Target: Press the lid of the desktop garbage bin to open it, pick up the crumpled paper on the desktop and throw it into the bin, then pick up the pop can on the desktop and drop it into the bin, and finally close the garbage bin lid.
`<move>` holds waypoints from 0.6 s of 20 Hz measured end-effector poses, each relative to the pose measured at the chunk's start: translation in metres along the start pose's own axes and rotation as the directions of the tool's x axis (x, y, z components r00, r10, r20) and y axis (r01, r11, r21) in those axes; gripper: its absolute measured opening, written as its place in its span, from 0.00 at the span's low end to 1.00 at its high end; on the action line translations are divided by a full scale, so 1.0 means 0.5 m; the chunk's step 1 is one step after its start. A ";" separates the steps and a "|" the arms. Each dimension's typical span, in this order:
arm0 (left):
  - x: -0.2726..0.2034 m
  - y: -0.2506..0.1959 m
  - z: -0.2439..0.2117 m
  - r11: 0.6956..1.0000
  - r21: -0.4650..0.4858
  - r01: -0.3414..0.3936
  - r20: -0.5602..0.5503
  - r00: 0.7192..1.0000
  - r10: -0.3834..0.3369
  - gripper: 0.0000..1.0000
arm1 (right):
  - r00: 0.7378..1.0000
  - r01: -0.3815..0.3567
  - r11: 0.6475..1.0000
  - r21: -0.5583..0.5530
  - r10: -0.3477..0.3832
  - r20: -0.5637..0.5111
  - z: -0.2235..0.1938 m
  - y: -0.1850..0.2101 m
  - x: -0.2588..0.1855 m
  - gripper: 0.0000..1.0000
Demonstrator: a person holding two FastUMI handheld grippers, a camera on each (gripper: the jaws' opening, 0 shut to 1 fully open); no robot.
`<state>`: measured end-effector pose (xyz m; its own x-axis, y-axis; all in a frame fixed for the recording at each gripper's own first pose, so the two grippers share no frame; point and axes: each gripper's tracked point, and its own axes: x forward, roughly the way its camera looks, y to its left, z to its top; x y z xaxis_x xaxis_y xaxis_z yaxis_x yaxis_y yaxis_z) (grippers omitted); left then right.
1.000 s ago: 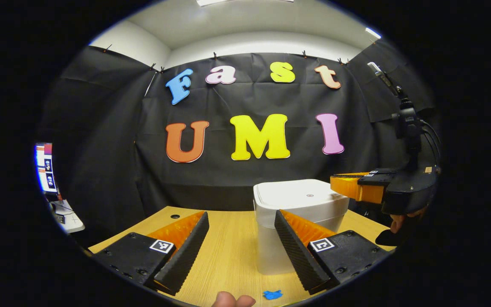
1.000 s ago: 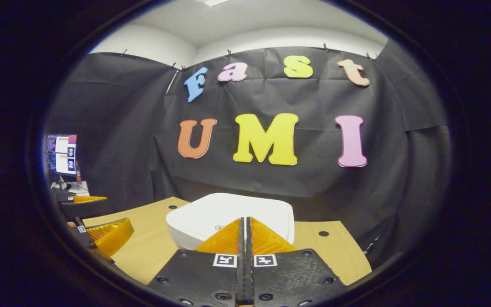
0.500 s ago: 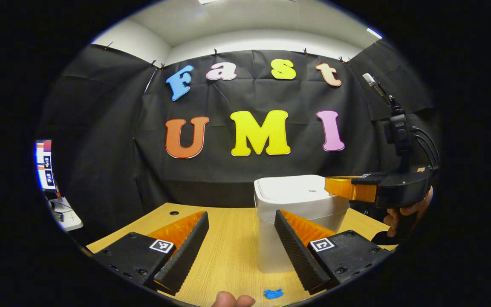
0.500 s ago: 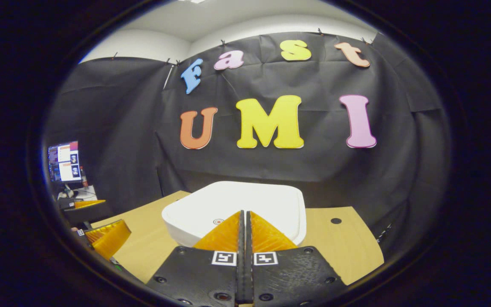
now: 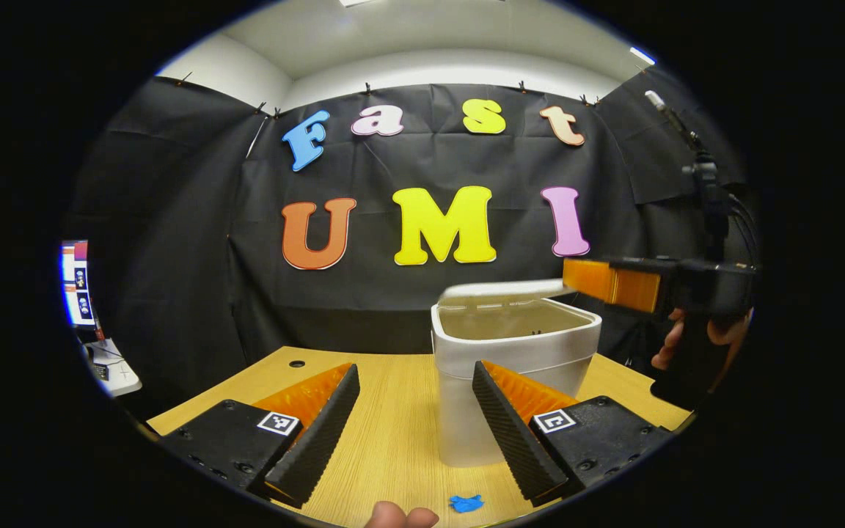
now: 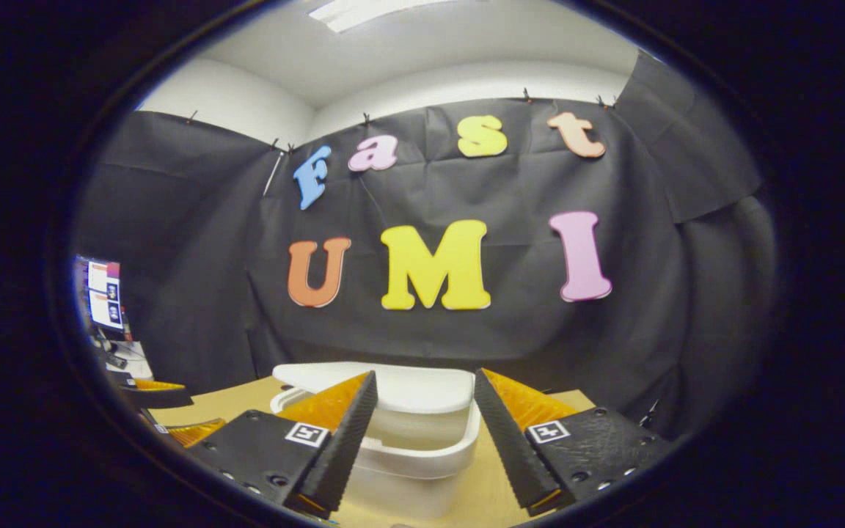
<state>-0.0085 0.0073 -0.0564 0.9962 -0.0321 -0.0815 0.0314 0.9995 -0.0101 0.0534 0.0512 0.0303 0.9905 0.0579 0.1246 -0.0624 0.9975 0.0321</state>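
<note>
Lid popped: white plastic flip lid of the white plastic desktop garbage bin now raised at a shallow angle, hinged at the far side; flat shut half a second ago. Bin mouth exposed, inside looks empty from the left gripper view. Press step done, by the look of it.

Right gripper lifted off the lid since then, now above and just near of the bin, jaws spread apart with nothing between them; were pinched together for the press. Seen from the left gripper view as well, at right, level with the lid edge, hand on its handle.

Left gripper unchanged: low over the light wood surface, jaws wide open and empty, bin standing just beyond and to the right of its line.

Bin position: on the surface, right of centre in the left gripper view, directly under the right gripper's jaws in the right gripper view.

Small blue scrap on the surface at the near edge, just in front of the bin; too small to say what it is. A fingertip at the very bottom edge beside it.

Next per task: crumpled paper pickup. Paper and pop can not located from here, so a look around the surface needed first. Lid only part open; worth checking it stays up before dropping anything in.
</note>
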 end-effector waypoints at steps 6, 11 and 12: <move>-0.008 -0.013 -0.009 1.000 0.002 0.005 -0.011 1.000 -0.005 1.00 | 0.997 -0.059 0.998 0.001 0.059 -0.058 -0.051 0.015 -0.008 0.98; -0.023 -0.042 -0.040 0.999 0.018 0.036 -0.037 0.999 -0.035 1.00 | 0.997 -0.049 0.999 0.013 0.049 -0.066 -0.082 -0.012 -0.060 0.95; -0.027 -0.051 -0.047 0.999 0.021 0.046 -0.041 0.998 -0.045 1.00 | 0.998 -0.042 0.999 0.011 0.043 -0.052 -0.081 -0.020 -0.076 0.95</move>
<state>-0.0246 -0.0179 -0.0787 0.9895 -0.0778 -0.1219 0.0793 0.9968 0.0073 0.0211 0.0405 -0.0148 0.9920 0.1024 0.0740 -0.1054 0.9937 0.0377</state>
